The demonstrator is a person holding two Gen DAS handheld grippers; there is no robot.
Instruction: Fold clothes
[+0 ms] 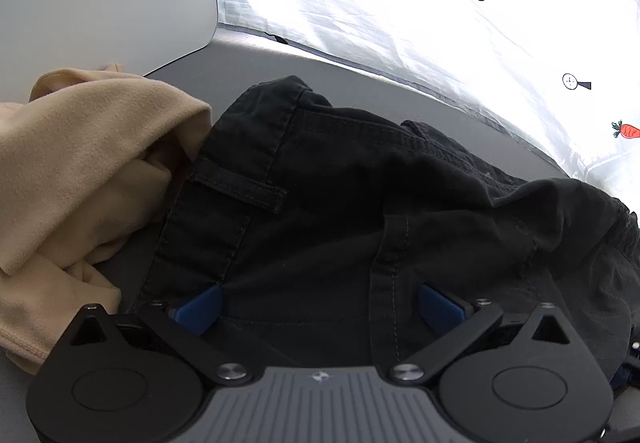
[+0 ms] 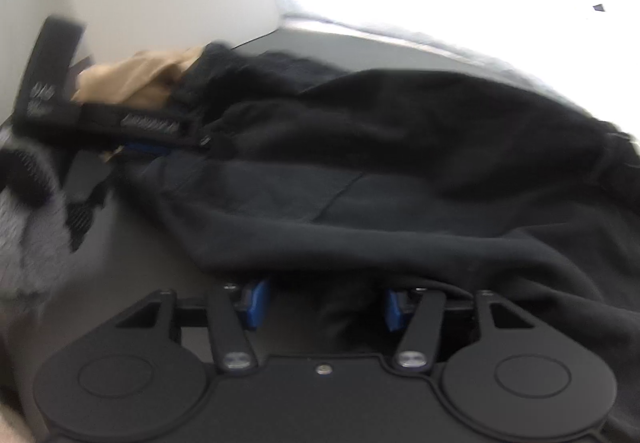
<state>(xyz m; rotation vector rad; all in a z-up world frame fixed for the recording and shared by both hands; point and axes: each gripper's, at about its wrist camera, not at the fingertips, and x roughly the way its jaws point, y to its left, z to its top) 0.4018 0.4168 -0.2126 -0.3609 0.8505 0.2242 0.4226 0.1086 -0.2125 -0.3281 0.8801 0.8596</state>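
Beige fleece (image 1: 76,163) lies bunched at nine o'clock on the grey table (image 1: 360,83), touching the black trousers (image 1: 360,211) that spread across the middle toward three o'clock. At six o'clock the left gripper (image 1: 320,307) stands wide apart, its blue pads (image 1: 198,307) flanking the trouser cloth without pinching it. In the blurred right wrist view, the right gripper (image 2: 324,301) is likewise spread, dark fabric draped over and between its fingers; whether it grips I cannot tell.
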